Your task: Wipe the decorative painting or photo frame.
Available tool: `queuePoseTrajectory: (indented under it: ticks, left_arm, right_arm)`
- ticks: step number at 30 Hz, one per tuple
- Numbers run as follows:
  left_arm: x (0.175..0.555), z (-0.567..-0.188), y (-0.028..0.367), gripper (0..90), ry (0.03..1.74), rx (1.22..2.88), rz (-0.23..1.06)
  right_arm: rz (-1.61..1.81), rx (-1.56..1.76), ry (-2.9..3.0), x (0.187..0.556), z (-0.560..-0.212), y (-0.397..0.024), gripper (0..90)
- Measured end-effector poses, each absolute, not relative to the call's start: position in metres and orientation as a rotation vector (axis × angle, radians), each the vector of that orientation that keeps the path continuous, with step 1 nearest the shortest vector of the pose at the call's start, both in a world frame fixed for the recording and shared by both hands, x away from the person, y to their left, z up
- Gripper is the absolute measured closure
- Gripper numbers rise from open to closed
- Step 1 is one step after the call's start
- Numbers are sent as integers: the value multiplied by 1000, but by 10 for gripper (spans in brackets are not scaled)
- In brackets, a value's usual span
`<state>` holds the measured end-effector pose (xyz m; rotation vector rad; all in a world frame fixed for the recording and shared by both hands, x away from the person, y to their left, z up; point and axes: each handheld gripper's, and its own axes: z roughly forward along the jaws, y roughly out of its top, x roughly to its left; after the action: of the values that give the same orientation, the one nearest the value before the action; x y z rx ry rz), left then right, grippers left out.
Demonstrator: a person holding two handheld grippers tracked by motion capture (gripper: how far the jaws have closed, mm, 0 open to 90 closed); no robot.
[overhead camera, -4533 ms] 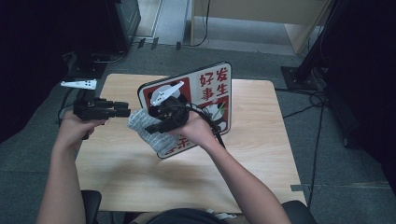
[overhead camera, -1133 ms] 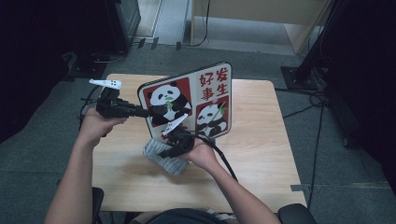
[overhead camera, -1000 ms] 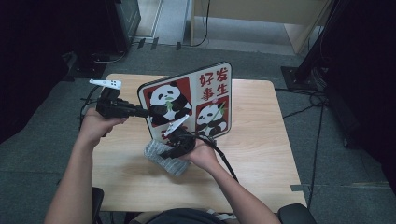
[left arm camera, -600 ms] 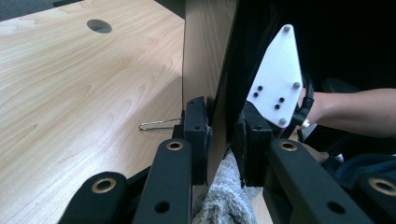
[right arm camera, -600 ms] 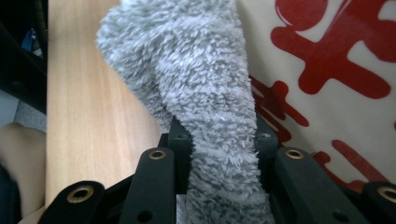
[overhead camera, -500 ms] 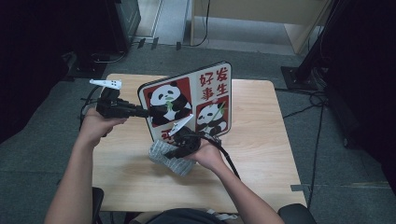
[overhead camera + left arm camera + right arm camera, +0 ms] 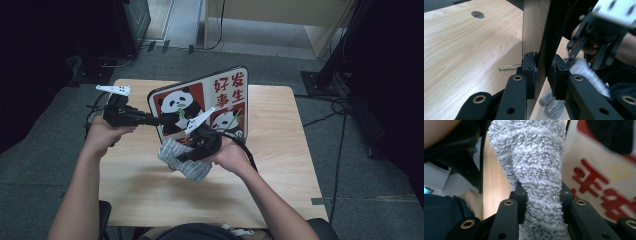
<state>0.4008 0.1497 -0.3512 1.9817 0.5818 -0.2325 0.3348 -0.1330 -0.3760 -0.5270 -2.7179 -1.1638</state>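
A panda picture board (image 7: 200, 107) with red Chinese characters stands tilted above the wooden table (image 7: 280, 150). My left gripper (image 7: 152, 119) is shut on the board's left edge (image 7: 541, 50), one pad on each face. My right gripper (image 7: 182, 157) is shut on a grey fluffy cloth (image 7: 182, 160) and holds it at the board's lower front. In the right gripper view the cloth (image 7: 536, 170) bulges out between the jaws, with the board's red lettering (image 7: 599, 180) just to its right.
A round cable hole (image 7: 477, 14) sits in the tabletop beyond the board. A thin wire stand (image 7: 509, 67) pokes out behind the board. Dark equipment and cables (image 7: 345, 110) lie on the floor around the table.
My right gripper has lifted the grey cloth off the table and up toward the board's lower face. The left gripper and the board have stayed put.
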Motion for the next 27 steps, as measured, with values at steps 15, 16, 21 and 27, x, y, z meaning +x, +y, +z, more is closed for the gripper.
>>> queuePoseTrajectory:
  ticks: [15,16,21,27]
  left_arm:
    - [401,-351,149,771,580,1981,-230]
    - [401,-351,149,771,580,1981,-231]
    - [401,-352,150,770,579,1981,-235]
    - [401,-352,149,770,583,1976,-234]
  right_arm:
    - [-1262,-520,-2763,351,-284,-142,706]
    - [-1257,-523,-2766,351,-279,-142,705]
    - [-1284,-524,-2784,357,-249,-140,704]
    - [-1300,-509,-2818,368,-219,-135,703]
